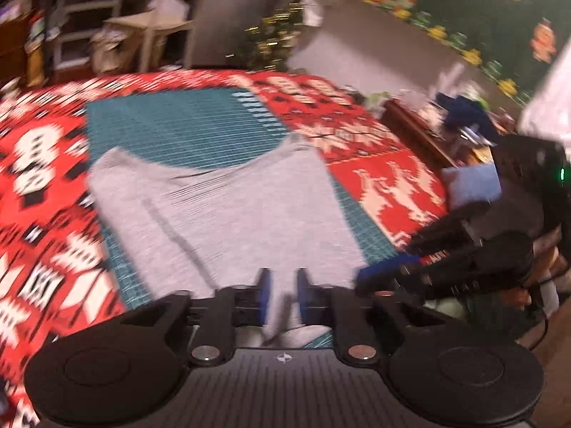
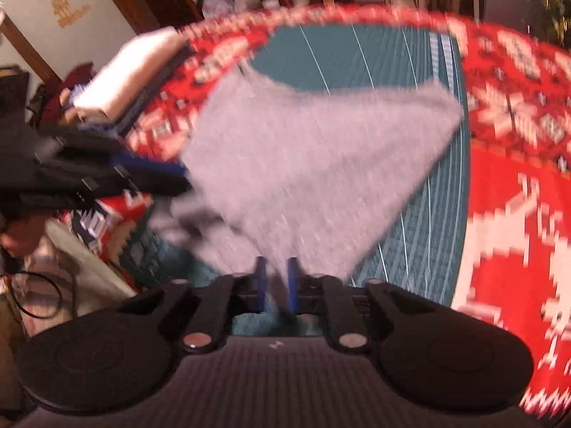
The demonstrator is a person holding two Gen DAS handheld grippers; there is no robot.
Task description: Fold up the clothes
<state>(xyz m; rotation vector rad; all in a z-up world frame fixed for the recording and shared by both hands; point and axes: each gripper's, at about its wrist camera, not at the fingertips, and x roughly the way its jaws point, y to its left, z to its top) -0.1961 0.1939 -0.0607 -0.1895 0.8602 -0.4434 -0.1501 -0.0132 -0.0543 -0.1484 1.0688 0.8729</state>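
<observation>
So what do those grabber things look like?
Both match. The left gripper and the right gripper are black, each with two flat blue fingers on black hinged arms with silver bolts. Two round black discs flank a ribbed dark grey base with a small white mark.

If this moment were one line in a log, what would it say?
step: folding | left gripper: shut on grey garment | right gripper: shut on grey garment | far part: on green mat

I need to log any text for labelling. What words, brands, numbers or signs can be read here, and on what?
None can be read.
Gold mark on the wall: too blurred.
Small white emblem on the left tool: a symbol, not text.
Mat: grid lines only.
</observation>
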